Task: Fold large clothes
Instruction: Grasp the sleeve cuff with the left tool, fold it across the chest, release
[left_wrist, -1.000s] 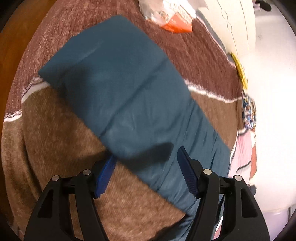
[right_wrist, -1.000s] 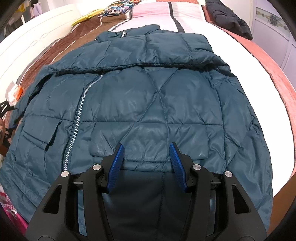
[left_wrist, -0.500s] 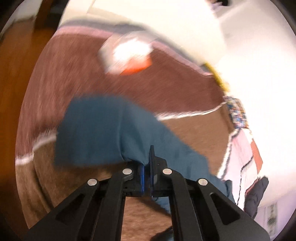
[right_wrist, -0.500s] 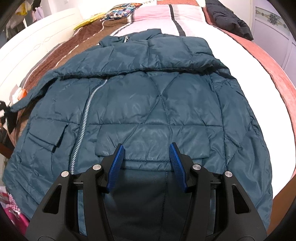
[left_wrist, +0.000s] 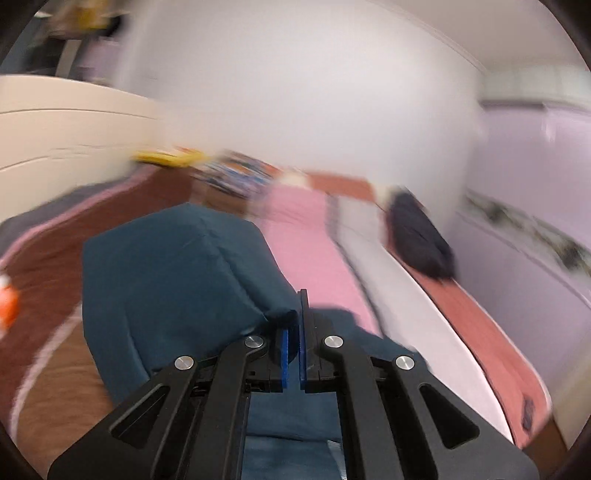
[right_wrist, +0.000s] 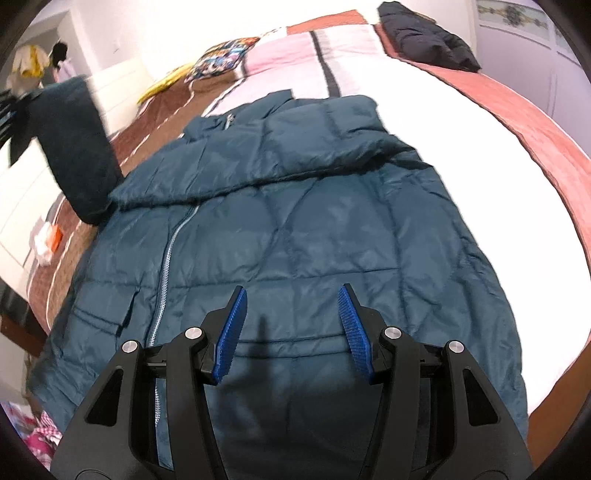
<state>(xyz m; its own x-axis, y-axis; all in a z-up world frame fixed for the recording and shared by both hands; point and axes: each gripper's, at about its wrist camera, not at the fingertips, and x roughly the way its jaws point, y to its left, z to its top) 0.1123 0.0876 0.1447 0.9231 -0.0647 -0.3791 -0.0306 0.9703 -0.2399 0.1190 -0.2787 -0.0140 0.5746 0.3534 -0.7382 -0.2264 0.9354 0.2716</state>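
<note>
Since a second ago my left hand-held gripper (left_wrist: 294, 334) has snapped together on the sleeve (left_wrist: 177, 280) and swung it up off the brown blanket, so that its camera now looks along the bed toward the far wall instead of down at the cover. My right one has barely shifted.

Largest is the bed (right_wrist: 461, 122), covered in patches of brown, pink, white and rust. On it lies the teal quilted jacket (right_wrist: 295, 236), front up, zip (right_wrist: 166, 266) closed and running down its left half, collar toward the far end, one sleeve already folded across the chest. The other sleeve stands lifted at the jacket's left edge, blurred, its cuff pinched between my left pads, which are pressed together on the fabric.

A black garment (right_wrist: 424, 33) sits bunched near the far right corner of the bed, well apart from the jacket. A patterned cushion (right_wrist: 221, 55) and something yellow (right_wrist: 162, 83) lie at the far left.

My right hand-held gripper (right_wrist: 293, 325) hovers over the jacket's lower front, jaws spread, nothing between them. A small orange and white packet (right_wrist: 50, 240) lies on the brown cover near the left edge.
</note>
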